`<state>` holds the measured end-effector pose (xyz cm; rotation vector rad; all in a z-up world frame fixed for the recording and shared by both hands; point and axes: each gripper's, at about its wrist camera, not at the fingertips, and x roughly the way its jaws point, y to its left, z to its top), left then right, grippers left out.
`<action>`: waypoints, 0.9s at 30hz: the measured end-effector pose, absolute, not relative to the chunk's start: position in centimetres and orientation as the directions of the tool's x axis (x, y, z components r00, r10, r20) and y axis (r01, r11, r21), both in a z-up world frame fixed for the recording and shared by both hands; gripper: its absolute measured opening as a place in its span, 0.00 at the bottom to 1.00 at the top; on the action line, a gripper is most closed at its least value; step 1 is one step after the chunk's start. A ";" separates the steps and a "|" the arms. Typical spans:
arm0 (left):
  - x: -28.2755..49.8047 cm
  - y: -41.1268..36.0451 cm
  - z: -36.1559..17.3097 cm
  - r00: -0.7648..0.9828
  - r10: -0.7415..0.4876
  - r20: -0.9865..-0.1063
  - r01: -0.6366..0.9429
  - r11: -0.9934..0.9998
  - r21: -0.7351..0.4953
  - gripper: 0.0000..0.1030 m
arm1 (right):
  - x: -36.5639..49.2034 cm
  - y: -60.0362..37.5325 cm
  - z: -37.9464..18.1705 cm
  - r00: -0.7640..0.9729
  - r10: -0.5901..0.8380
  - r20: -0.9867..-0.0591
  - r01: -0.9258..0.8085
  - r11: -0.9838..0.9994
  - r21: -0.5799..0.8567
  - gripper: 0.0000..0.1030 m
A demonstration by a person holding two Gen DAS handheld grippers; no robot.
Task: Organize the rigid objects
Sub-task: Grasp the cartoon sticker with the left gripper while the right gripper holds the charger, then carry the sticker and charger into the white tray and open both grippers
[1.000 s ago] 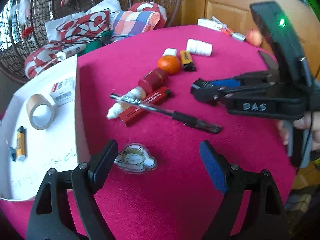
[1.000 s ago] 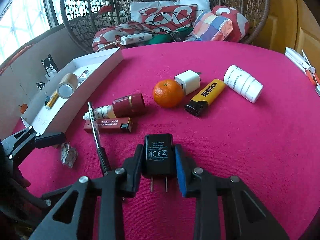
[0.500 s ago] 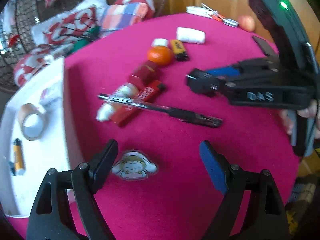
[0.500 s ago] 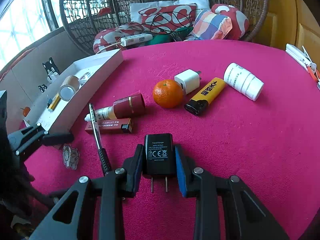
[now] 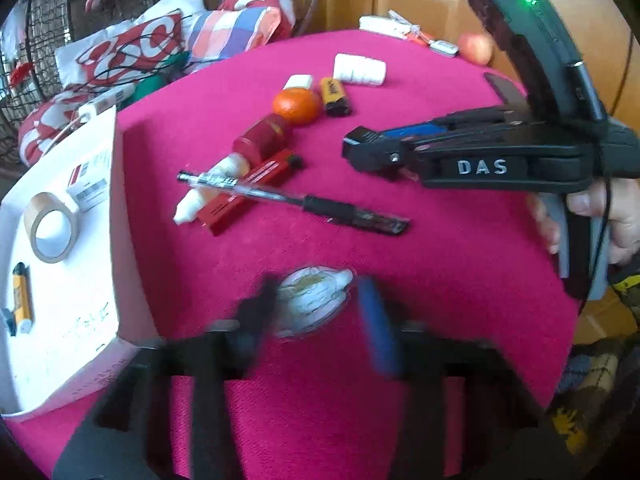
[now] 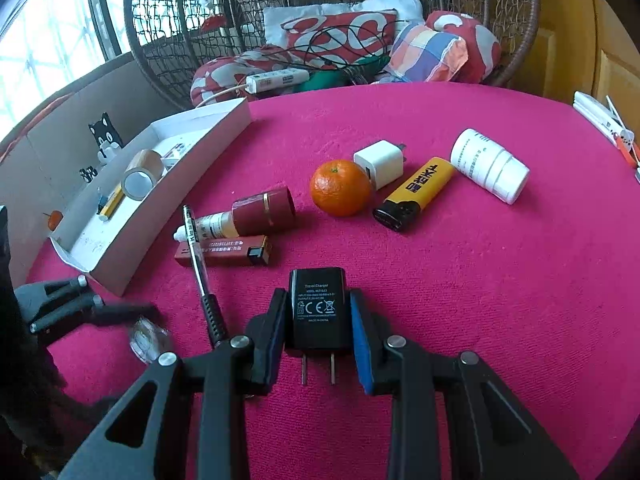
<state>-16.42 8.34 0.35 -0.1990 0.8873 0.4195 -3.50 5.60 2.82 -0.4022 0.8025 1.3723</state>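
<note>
Where "DAS" marks right tongs (image 5: 354, 148), charger (image 6: 318, 308) reads "Travel Charger"

Daylight pours in from the windows (image 6: 44, 36) at the upper left of the right wrist view, blown out to near white, and lights the pink desk (image 6: 460, 280) evenly, with only short soft shadows under the things on it. Both views bend strongly toward the edges and fall to black in the corners. The right wrist view is sharp, while in the left wrist view the left gripper (image 5: 316, 308) is smeared with motion blur and the farther things stay fairly crisp.
</note>
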 end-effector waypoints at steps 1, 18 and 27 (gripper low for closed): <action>-16.5 8.4 0.4 0.556 0.281 -0.782 -0.441 0.897 0.009 0.35 | -3.3 5.5 2.8 -0.005 0.710 -0.704 -0.960 0.194 0.203 0.28; -19.7 9.3 6.4 0.687 0.388 -0.615 -0.554 0.827 -0.097 0.35 | -3.2 3.8 7.6 0.036 0.818 -0.574 -0.951 0.205 0.233 0.28; -22.4 11.6 8.7 0.661 0.521 -0.540 -0.672 0.731 -0.118 0.35 | -5.8 4.1 11.1 0.069 0.873 -0.483 -0.978 0.154 0.138 0.28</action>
